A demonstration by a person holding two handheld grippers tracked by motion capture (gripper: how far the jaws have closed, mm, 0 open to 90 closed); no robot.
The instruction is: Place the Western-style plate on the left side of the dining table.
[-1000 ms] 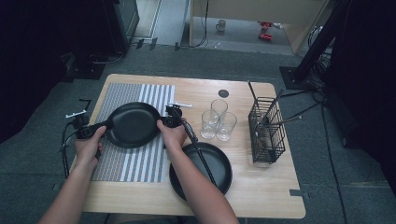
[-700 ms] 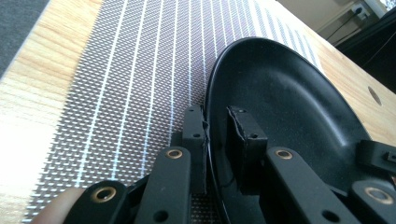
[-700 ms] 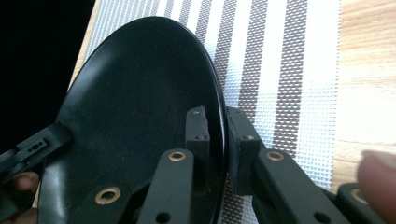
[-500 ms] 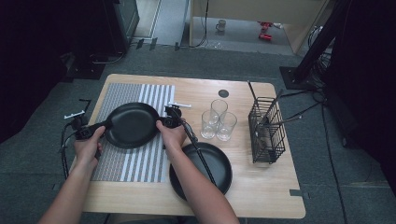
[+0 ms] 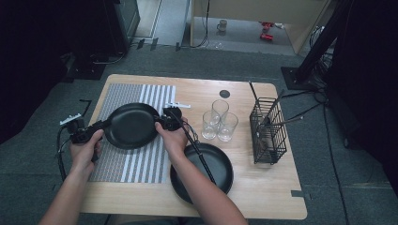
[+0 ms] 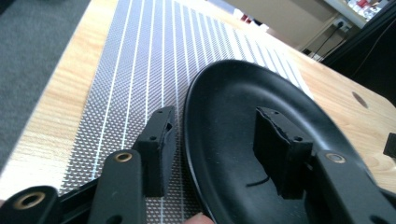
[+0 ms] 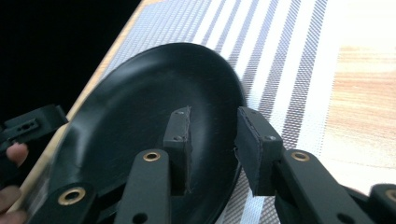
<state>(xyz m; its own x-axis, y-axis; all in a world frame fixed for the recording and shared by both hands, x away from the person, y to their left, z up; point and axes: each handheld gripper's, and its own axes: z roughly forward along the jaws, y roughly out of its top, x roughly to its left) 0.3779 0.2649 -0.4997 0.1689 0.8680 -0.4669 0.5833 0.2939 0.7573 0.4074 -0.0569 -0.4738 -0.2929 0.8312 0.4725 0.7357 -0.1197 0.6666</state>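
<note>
Resting on the striped placemat (image 5: 136, 159) at the worktop's (image 5: 263, 197) left, a shallow, glossy black plate (image 5: 131, 125) sits between the left claw (image 6: 212, 144) and right claw (image 7: 212, 140). Both have just been opening, jaws now spread astride its rim without pinching. Close gripper views reveal those gaps; overhead, hands hide the jaws.

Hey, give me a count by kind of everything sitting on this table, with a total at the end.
Black plates: 2
Clear glasses: 3
Striped placemat: 1
Black wire basket: 1
Total: 7
</note>
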